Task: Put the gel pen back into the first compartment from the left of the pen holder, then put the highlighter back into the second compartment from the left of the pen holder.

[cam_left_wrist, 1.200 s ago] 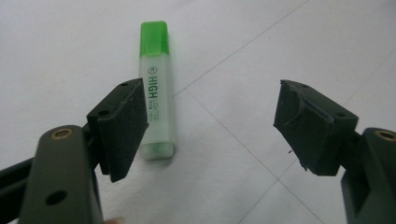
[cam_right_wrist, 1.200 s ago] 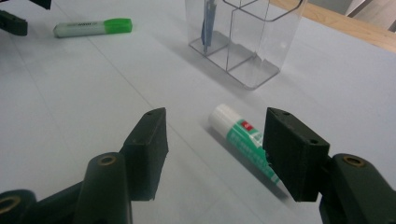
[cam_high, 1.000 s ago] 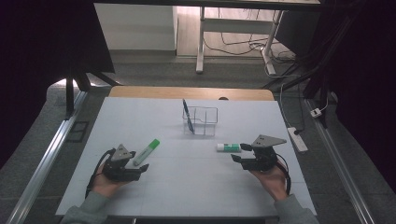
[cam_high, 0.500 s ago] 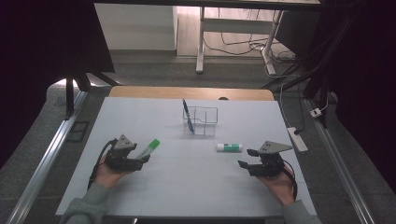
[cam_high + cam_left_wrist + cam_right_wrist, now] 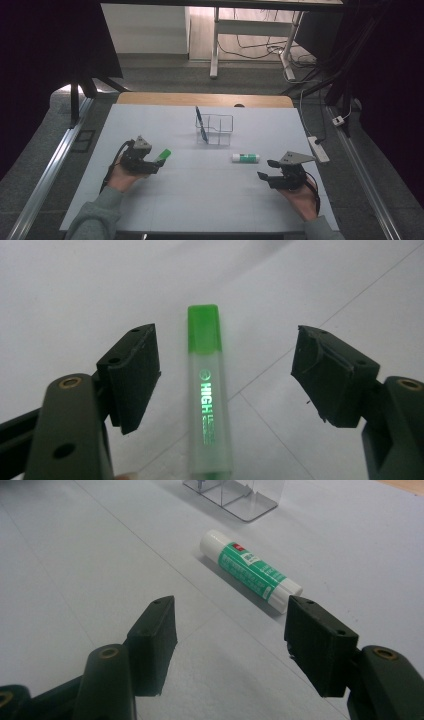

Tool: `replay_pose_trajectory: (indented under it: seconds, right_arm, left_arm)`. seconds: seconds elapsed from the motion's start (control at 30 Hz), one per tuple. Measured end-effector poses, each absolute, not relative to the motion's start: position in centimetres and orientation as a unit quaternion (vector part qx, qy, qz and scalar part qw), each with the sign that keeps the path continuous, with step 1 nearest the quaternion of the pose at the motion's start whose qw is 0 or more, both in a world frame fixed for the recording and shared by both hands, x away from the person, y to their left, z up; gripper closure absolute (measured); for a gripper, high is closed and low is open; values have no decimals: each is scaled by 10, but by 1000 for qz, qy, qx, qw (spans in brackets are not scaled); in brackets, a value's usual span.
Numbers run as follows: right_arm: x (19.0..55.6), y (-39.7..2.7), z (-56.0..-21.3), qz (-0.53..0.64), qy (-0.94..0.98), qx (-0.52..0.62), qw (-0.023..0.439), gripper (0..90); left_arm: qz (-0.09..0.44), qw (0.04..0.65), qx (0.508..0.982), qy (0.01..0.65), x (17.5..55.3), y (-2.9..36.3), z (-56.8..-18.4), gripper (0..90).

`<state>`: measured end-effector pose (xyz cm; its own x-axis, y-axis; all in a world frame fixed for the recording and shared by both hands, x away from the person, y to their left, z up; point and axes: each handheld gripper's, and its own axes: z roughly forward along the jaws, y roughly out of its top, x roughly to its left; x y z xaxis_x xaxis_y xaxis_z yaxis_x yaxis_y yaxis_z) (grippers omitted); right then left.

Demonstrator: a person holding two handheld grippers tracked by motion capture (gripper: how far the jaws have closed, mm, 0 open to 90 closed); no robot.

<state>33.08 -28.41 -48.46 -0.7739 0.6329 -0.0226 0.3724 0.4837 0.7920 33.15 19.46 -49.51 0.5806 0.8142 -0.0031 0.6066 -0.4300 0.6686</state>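
A green highlighter (image 5: 207, 390) with a translucent body lies flat on the white table (image 5: 200, 200), at the left. My left gripper (image 5: 225, 337) is open around it, one jaw on each side, neither pad touching it. From above, the left gripper (image 5: 154, 162) covers most of the highlighter (image 5: 164, 154), leaving its green cap showing. A white and green glue stick (image 5: 250, 567) lies at the right, also seen from above as the glue stick (image 5: 245, 158). My right gripper (image 5: 231, 607) stands open a short way before it, with nothing between the jaws; in the high view the right gripper (image 5: 266, 170) sits near the table's right front.
A clear plastic holder (image 5: 220, 131) stands at the middle back of the table with a blue pen (image 5: 200, 122) leaning in it. A white power strip (image 5: 319, 149) lies just off the right edge. Table legs and cables are beyond the far edge.
My left gripper has slid forward over the highlighter, so its jaws now flank it. My right gripper has drawn back a little from the glue stick toward the person.
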Motion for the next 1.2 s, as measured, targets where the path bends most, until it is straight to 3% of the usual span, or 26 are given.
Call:
replay_pose_trajectory:
  seconds: [1.2]
  right_arm:
    - [332, -284, -487, 398, 851, 301, 164, 365]
  left_arm:
    - [123, 244, 854, 443, 395, 178, -504, 266]
